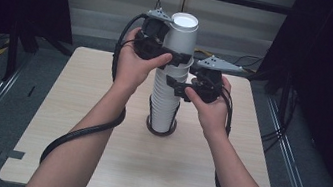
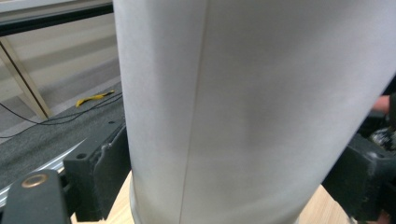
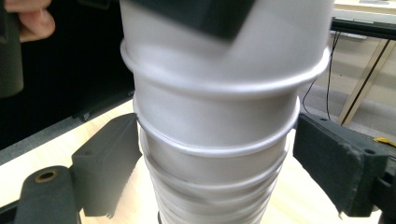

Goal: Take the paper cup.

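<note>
A white paper cup (image 2: pixel 252 107) stands upright between the left gripper's (image 2: pixel 224 186) two black jaws, its seam running down the near wall. Both padded jaws press against its sides above a pale wooden table (image 2: pixel 322 207). Behind, a yellow object (image 2: pixel 93 98) and black cables (image 2: pixel 42 120) lie on grey floor.

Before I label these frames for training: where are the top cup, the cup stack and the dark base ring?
top cup (image 1: pixel 182 33), high view, upper side wall.
cup stack (image 3: pixel 219 163), right gripper view, stacked rims.
dark base ring (image 1: pixel 151 128), high view, left edge.
</note>
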Demonstrator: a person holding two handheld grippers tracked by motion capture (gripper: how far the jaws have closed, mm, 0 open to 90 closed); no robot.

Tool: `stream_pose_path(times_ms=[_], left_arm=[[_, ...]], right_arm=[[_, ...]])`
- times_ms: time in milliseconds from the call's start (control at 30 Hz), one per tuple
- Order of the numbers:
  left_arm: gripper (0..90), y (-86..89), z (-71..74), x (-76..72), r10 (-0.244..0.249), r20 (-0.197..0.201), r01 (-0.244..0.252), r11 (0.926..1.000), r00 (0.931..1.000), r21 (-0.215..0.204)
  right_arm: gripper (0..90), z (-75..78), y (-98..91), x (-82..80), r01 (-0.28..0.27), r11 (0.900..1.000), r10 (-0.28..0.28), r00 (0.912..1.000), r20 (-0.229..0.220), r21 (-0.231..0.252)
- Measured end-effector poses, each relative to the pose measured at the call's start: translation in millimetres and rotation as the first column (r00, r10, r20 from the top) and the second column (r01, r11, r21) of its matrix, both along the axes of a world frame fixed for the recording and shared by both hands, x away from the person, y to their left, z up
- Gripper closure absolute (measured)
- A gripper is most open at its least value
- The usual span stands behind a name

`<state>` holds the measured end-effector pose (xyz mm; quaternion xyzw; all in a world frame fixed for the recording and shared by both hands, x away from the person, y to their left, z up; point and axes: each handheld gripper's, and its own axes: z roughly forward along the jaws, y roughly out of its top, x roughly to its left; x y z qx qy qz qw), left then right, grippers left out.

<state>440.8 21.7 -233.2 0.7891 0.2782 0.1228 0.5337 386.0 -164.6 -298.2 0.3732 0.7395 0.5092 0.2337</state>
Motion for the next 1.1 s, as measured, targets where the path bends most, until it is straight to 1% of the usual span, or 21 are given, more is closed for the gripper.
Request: stream_pose_path(times_ms=[33, 67, 133, 300, 333, 433, 567, 633, 800, 933, 967, 1000, 1033, 1100], left_arm=[[12.1, 0.6, 3.0, 0.0, 0.002, 0.001, -0.002, 0.9999, 1.0, -0.011], [12.1, 0.6, 3.0, 0.0, 0.002, 0.001, -0.002, 0.9999, 1.0, -0.011], [12.1, -0.5, 7.5, -0.3, -0.006, 0.005, 0.006, 1.0, 1.0, 0.008], [12.2, 0.5, 12.1, -0.6, 0.002, 0.014, -0.002, 1.0, 0.9999, 0.001], [12.3, 0.5, 14.9, -0.9, 0.004, 0.012, -0.003, 0.9999, 0.9999, -0.012], [12.3, 0.8, 17.9, -1.3, 0.006, 0.023, -0.006, 1.0, 0.9997, 0.002], [12.4, 3.0, 24.1, -1.4, 0.018, 0.03, -0.018, 0.9997, 0.9994, -0.017], [12.6, 3.2, 26.4, -1.9, 0.017, 0.038, -0.016, 0.9998, 0.9992, -0.009], [12.9, 2.9, 28.5, -2.0, 0.014, 0.037, -0.014, 0.9999, 0.9992, -0.004], [13.6, 3.2, 30.1, -2.3, 0.016, 0.043, -0.016, 0.9999, 0.9989, -0.005], [13.7, 3.3, 31.0, -2.8, 0.018, 0.043, -0.017, 0.9998, 0.9989, -0.011], [13.7, 3.4, 31.7, -3.0, 0.017, 0.042, -0.016, 0.9998, 0.999, -0.01], [13.9, 4.2, 33.8, -3.5, 0.026, 0.038, -0.025, 0.9997, 0.999, -0.007], [13.9, 4.4, 34.8, -3.6, 0.023, 0.036, -0.023, 0.9997, 0.9991, -0.01]], right_arm=[[14.7, -1.1, 0.0, 0.0, -0.003, 1.0, 0.003, 1.0, -0.007, -0.003], [14.7, -1.1, 0.0, 0.0, -0.003, 1.0, 0.003, 1.0, -0.007, -0.003], [14.5, -1.6, 0.3, -0.2, -0.003, 0.9999, 0.003, 1.0, -0.007, -0.011], [14.5, -1.6, 0.7, -0.4, -0.004, 0.9998, 0.004, 1.0, -0.007, -0.018], [14.5, -2.0, 0.6, -0.4, -0.004, 0.9998, 0.004, 1.0, -0.007, -0.019], [14.4, -2.7, 0.3, -0.7, -0.005, 0.9998, 0.004, 0.9999, -0.012, -0.021], [14.2, -2.6, 1.2, -0.4, -0.005, 0.9997, 0.004, 1.0, -0.009, -0.025], [14.2, -2.9, 1.4, -0.6, -0.004, 0.9997, 0.004, 1.0, -0.006, -0.025], [14.2, -3.5, 1.1, -0.7, -0.002, 0.9998, 0.002, 0.9999, -0.01, -0.021], [15.0, -4.5, 1.2, -0.7, -0.004, 0.9996, 0.003, 0.9999, -0.011, -0.029], [16.9, -6.1, 2.1, -1.1, -0.001, 0.9991, 0.001, 1.0, -0.007, -0.042], [16.9, -6.1, 2.1, -1.1, -0.001, 0.9991, 0.001, 1.0, -0.007, -0.042], [16.8, -6.6, 2.0, -1.0, 0.001, 0.9993, -0.001, 1.0, -0.004, -0.038], [16.8, -7.0, 1.5, -0.6, -0.002, 0.9994, 0.002, 1.0, -0.001, -0.034]])
